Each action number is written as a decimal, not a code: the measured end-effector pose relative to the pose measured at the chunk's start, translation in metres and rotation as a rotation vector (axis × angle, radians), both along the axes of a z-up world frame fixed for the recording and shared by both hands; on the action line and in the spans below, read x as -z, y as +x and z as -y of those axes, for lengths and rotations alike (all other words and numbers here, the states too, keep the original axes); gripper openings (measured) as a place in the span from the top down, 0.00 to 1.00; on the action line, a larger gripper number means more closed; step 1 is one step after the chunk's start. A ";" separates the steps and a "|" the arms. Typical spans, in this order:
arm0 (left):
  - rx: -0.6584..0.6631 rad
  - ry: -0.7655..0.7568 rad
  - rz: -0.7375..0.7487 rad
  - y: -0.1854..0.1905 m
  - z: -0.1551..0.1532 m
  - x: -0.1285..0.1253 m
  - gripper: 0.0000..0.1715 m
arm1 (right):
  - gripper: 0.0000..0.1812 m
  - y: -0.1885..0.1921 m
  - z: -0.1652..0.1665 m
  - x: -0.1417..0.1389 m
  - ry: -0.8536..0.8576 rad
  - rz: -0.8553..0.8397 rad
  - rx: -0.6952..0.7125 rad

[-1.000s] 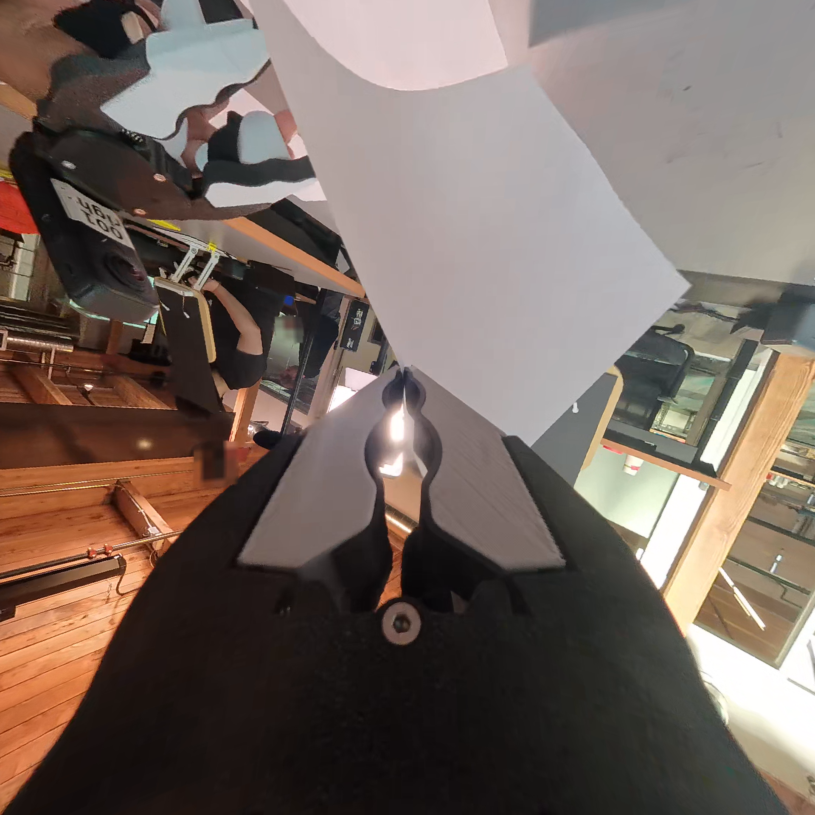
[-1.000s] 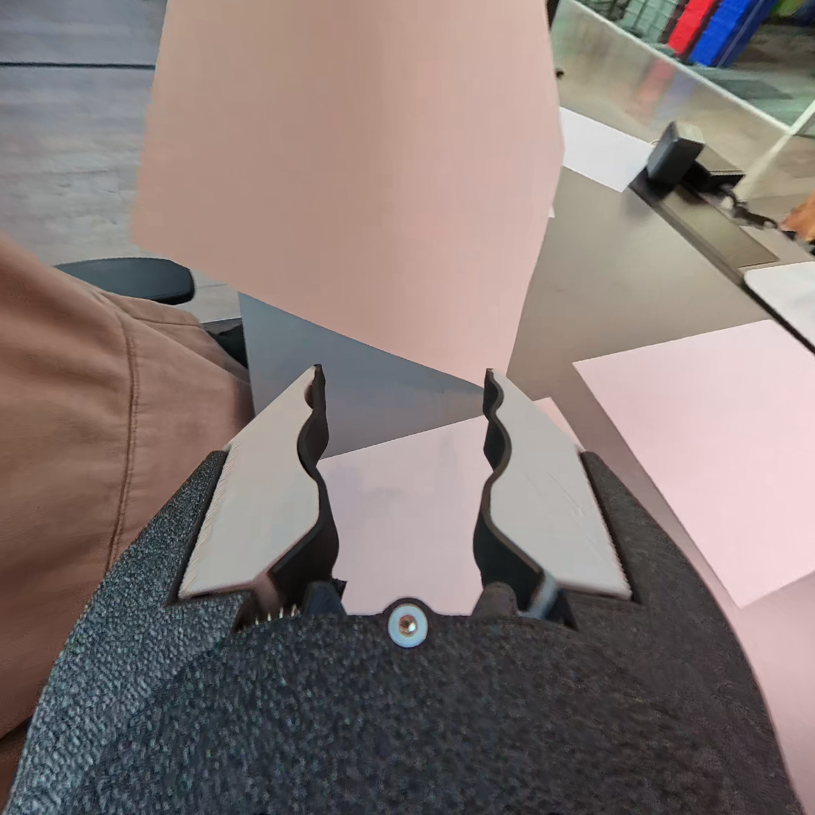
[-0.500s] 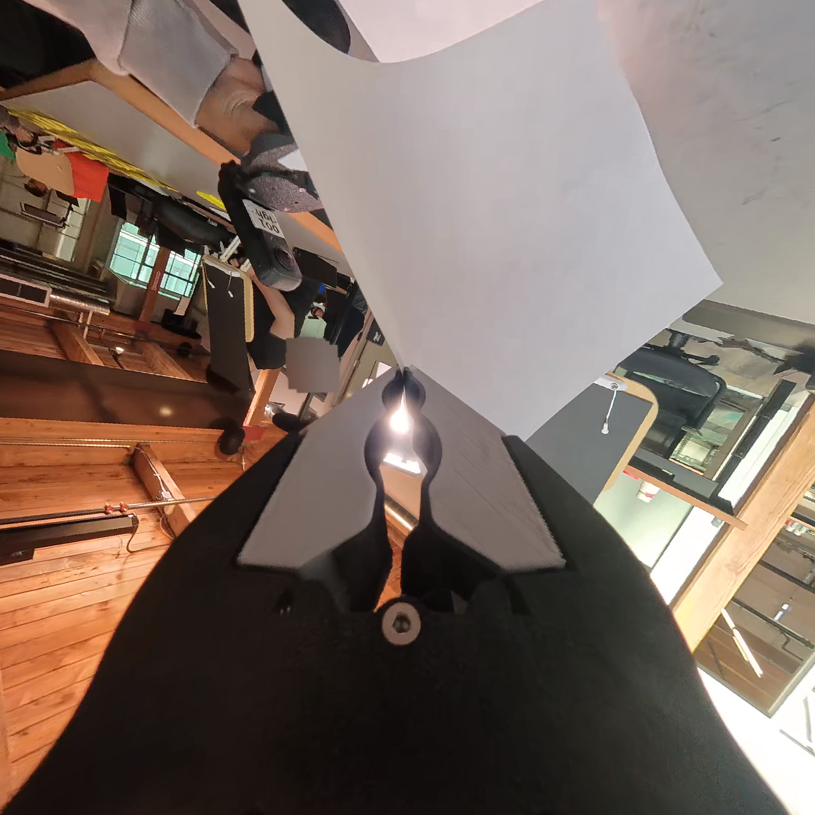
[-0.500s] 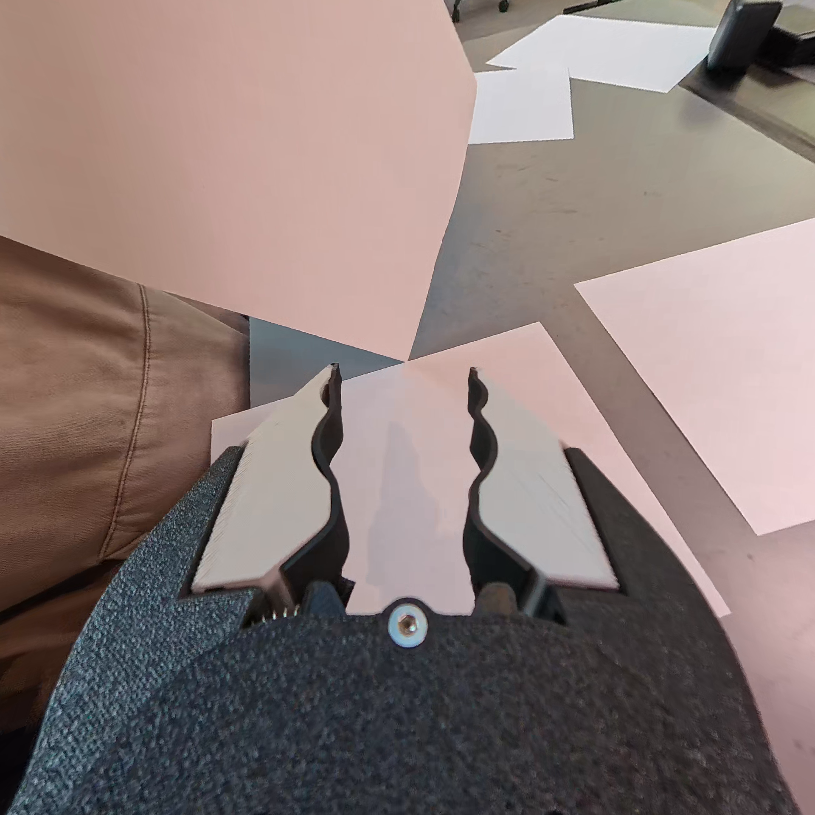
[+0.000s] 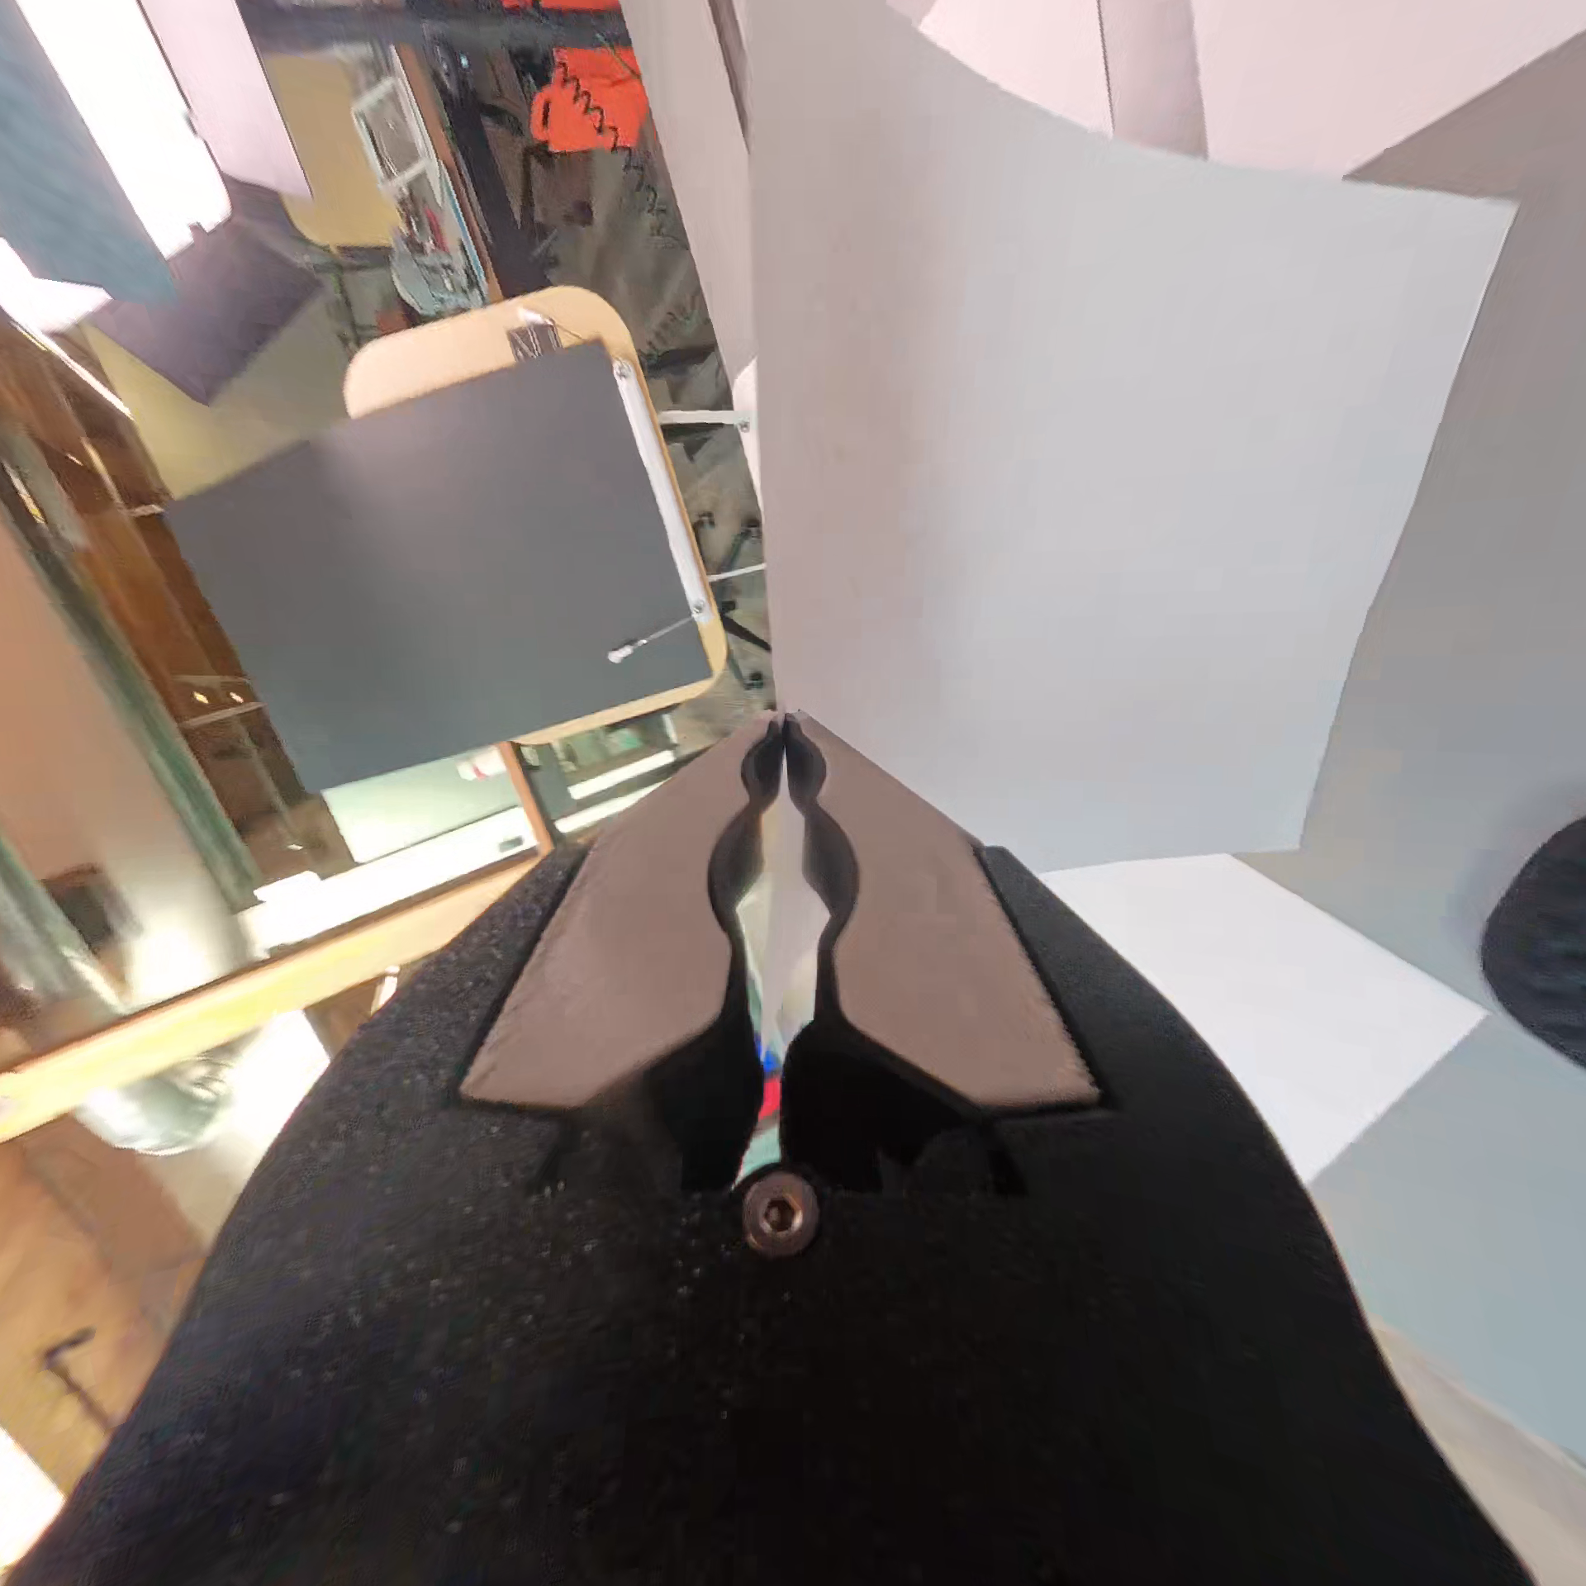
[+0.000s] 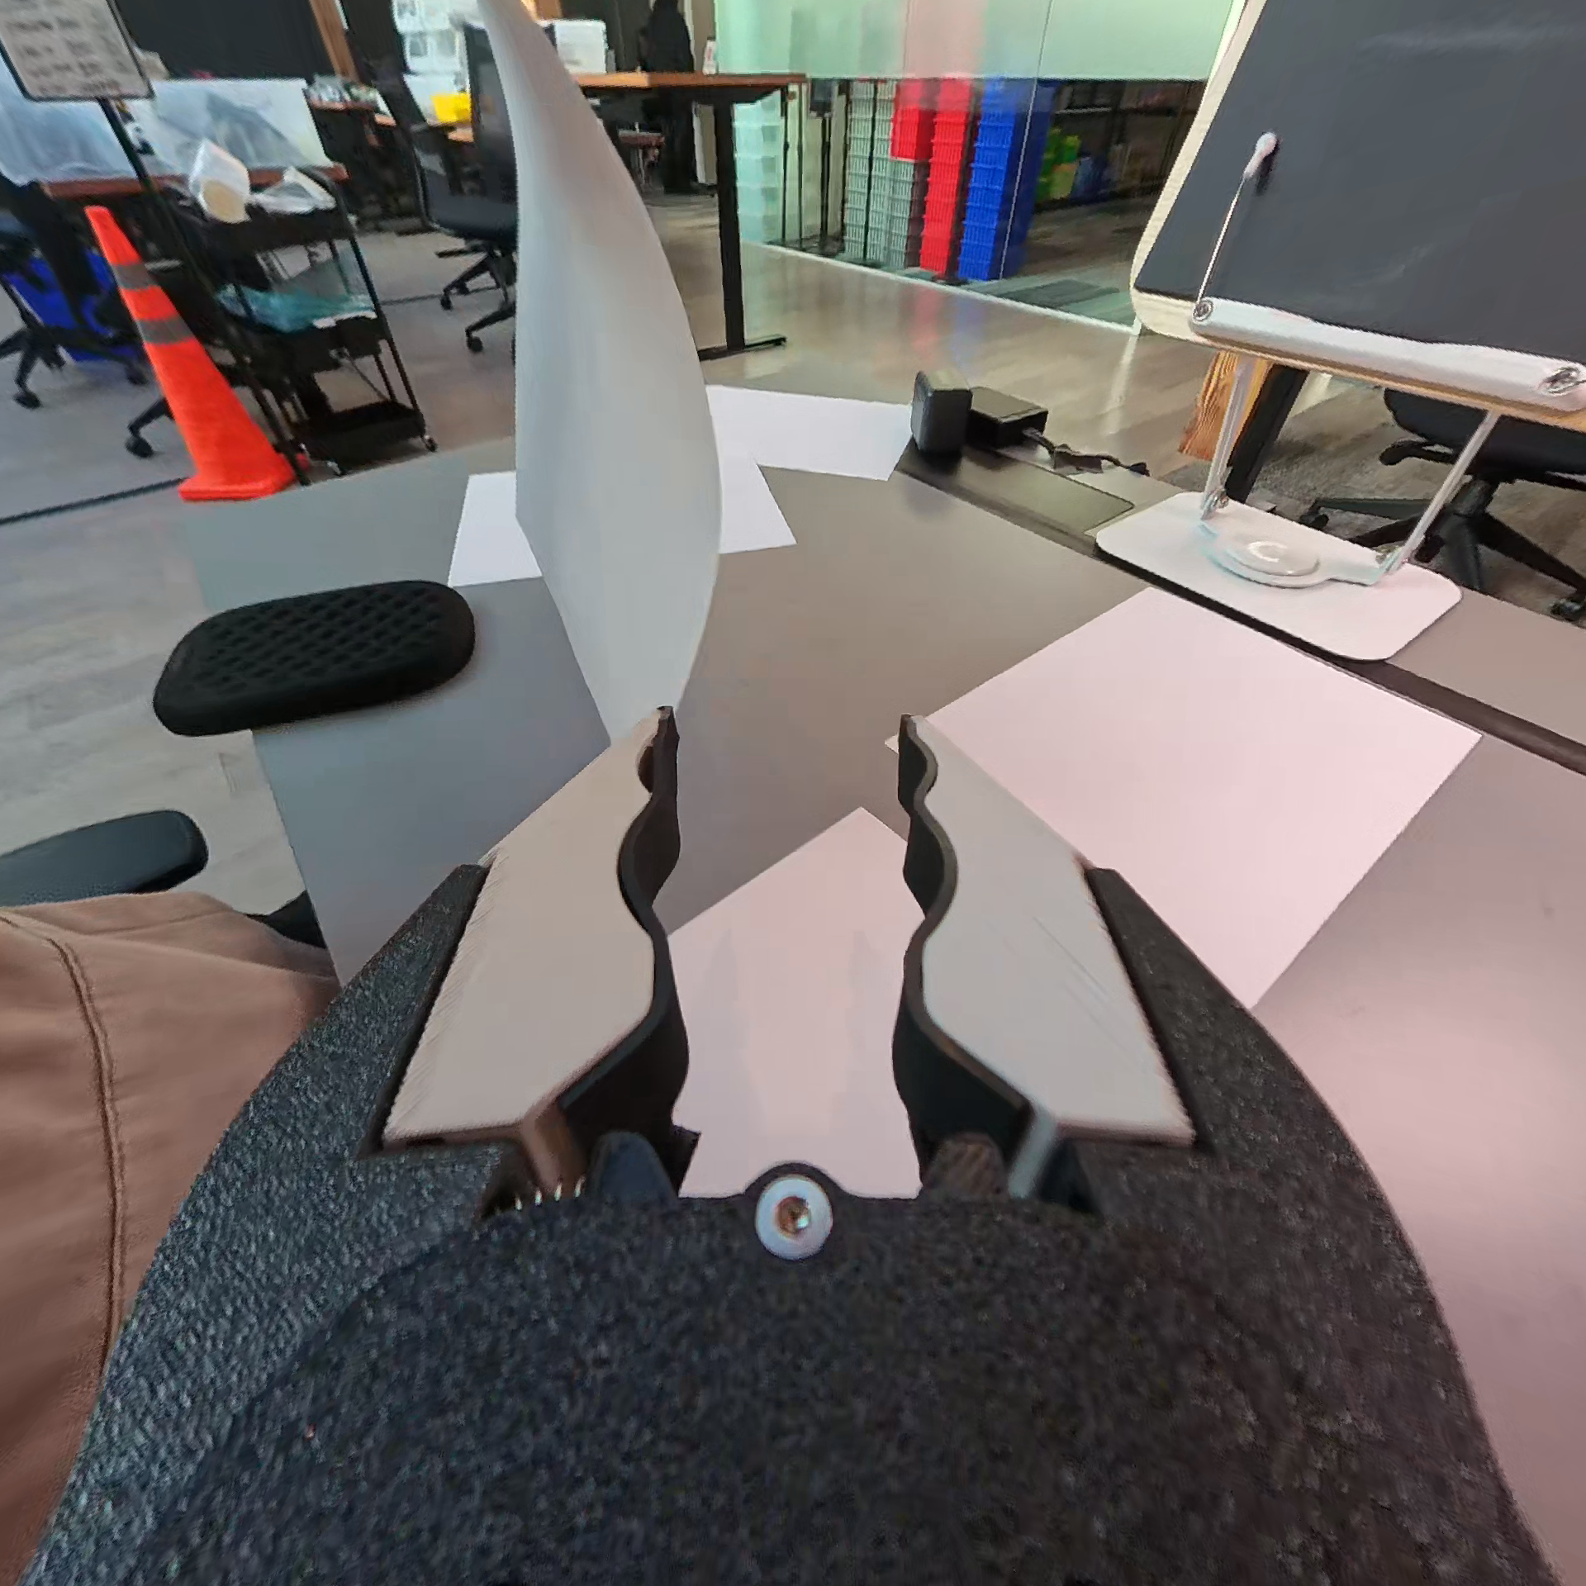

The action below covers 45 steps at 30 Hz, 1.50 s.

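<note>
My left gripper (image 5: pixel 783 719) is shut on the edge of a white sheet of paper (image 5: pixel 1073 515), which stands up and curves away to the right of the fingers. The same sheet shows in the right wrist view (image 6: pixel 614 412) as a tall curved strip, its lower corner right by my right gripper's left fingertip (image 6: pixel 656 729). My right gripper (image 6: pixel 785 729) is open and empty. It hovers over a pink sheet (image 6: pixel 789 987) lying on the grey table (image 6: pixel 815 618).
A second pink sheet (image 6: pixel 1201 772) lies to the right, white sheets (image 6: pixel 807 429) farther back. A dark board on a white stand (image 6: pixel 1373 172), a black device (image 6: pixel 944 420), a black armrest pad (image 6: pixel 313 652), an orange cone (image 6: pixel 197 369) and a brown trouser leg (image 6: pixel 129 1116) surround the table. Some 25 cm of space lies between my two pairs of fingers.
The left gripper has swung round with the sheet still clamped. The right gripper's view has tilted up from the table and its jaws have opened wider.
</note>
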<state>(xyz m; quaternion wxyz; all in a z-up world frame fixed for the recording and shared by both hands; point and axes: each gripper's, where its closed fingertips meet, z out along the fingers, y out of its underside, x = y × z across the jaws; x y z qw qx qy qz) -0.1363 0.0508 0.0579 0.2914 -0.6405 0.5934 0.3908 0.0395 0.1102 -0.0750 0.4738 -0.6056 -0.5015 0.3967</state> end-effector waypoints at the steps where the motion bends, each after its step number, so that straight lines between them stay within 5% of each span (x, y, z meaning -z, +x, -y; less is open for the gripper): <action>1: -0.050 -0.030 0.064 -0.006 -0.003 0.004 1.00 | 0.72 -0.003 0.005 -0.004 -0.001 -0.018 0.007; 6: -0.210 -0.096 0.412 -0.026 -0.019 0.014 1.00 | 0.67 -0.021 0.023 -0.012 0.012 -0.072 0.050; 17: -0.413 -0.295 1.427 -0.039 -0.032 0.027 1.00 | 0.62 -0.036 0.039 -0.027 0.103 -0.167 0.144; 24: -0.408 -0.330 1.916 -0.061 -0.022 0.074 1.00 | 0.64 -0.020 0.034 -0.014 0.145 -0.136 0.205; 29: -0.557 -0.320 2.079 -0.095 -0.004 0.152 1.00 | 0.62 0.004 0.022 0.000 0.131 -0.065 0.210; 33: -0.667 -0.274 2.128 -0.126 0.020 0.193 1.00 | 0.57 0.031 0.039 0.042 0.193 0.160 0.078; 39: -0.755 -0.176 2.127 -0.162 0.056 0.208 1.00 | 0.45 0.103 0.117 0.109 0.318 0.564 -0.263; 43: -0.767 -0.139 2.128 -0.167 0.070 0.211 1.00 | 0.46 0.132 0.121 0.159 0.590 0.810 -0.217; 45: -0.772 -0.129 2.120 -0.167 0.074 0.213 1.00 | 0.56 0.137 0.104 0.173 0.819 0.866 -0.142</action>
